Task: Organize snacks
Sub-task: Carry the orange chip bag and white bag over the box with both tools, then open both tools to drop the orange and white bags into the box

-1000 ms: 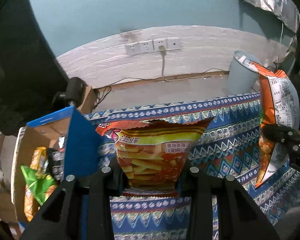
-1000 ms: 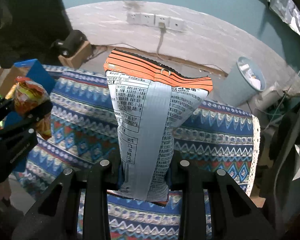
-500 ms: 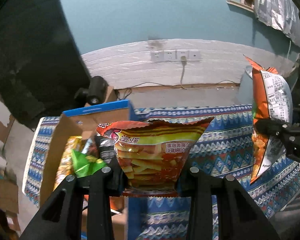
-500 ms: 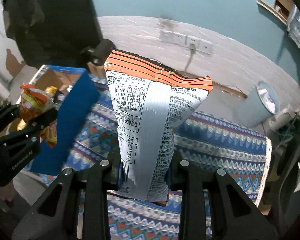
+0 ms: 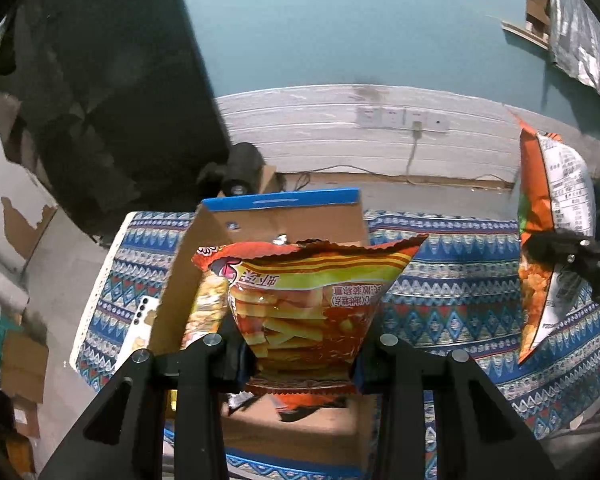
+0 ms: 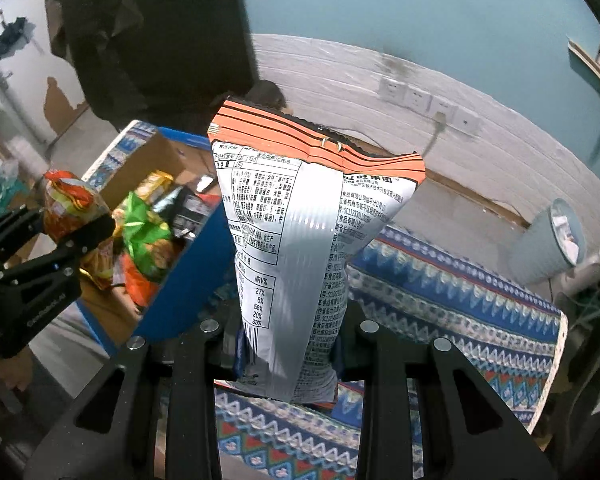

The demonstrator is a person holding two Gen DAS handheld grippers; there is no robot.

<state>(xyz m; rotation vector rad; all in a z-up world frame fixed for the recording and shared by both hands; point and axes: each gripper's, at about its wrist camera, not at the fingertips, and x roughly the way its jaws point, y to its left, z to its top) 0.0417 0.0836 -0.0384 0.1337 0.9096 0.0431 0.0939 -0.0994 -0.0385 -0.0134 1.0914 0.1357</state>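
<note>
An open cardboard box (image 5: 284, 220) stands on the patterned tablecloth (image 5: 452, 300), holding several snack packets (image 6: 148, 232). Above it hangs the fries bag (image 5: 304, 304); the tall bag (image 6: 300, 256) hangs to its right. A waste bin (image 6: 548, 244) stands beyond the cloth's right end

A shabby home room: teal wall (image 5: 360, 32), wall sockets (image 5: 402, 118), patterned tablecloth (image 5: 460, 300), waste bin (image 6: 548, 240).

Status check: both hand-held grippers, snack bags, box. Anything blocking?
Left hand-held gripper shut on red fries bag, above open cardboard box. Right hand-held gripper shut on orange-silver bag, beside box. Nothing blocking.
</note>
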